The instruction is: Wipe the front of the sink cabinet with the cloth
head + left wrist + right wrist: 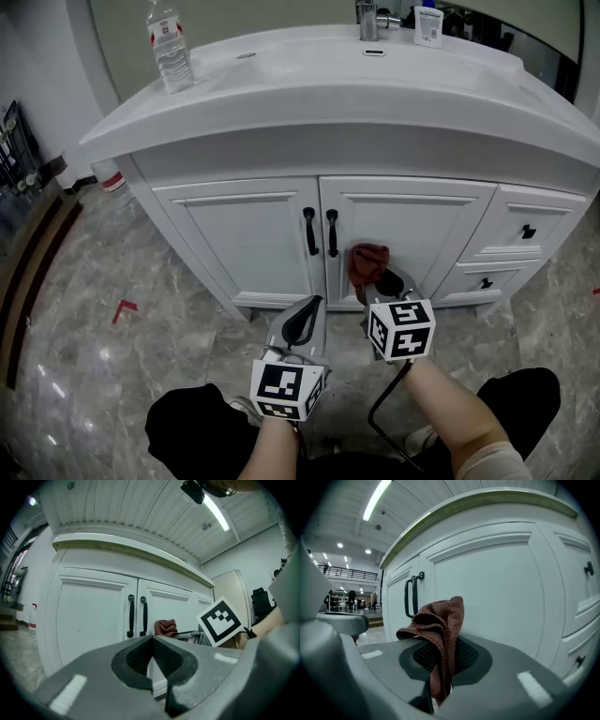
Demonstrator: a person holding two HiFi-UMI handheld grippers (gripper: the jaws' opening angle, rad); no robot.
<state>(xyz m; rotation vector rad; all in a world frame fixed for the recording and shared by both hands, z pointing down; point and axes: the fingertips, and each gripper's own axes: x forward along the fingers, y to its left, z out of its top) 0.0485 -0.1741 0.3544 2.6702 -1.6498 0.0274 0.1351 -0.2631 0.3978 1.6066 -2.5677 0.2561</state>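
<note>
The white sink cabinet [253, 234] faces me, with two doors and black handles [320, 232] at the middle. My right gripper [382, 281] is shut on a reddish-brown cloth [367, 263], which stands bunched above the jaws close to the right door [497, 597]. In the right gripper view the cloth [438, 620] sticks up between the closed jaws. My left gripper [307, 314] is shut with nothing in it, lower and to the left, a short way off the cabinet. In the left gripper view the cloth [165, 627] shows beside the handles [137, 616].
Drawers with black knobs [528, 232] fill the cabinet's right side. On the countertop stand a water bottle [169, 47], a tap [367, 19] and a small white container [428, 24]. Marble floor [112, 347] spreads to the left. A dark board [33, 281] lies at the far left.
</note>
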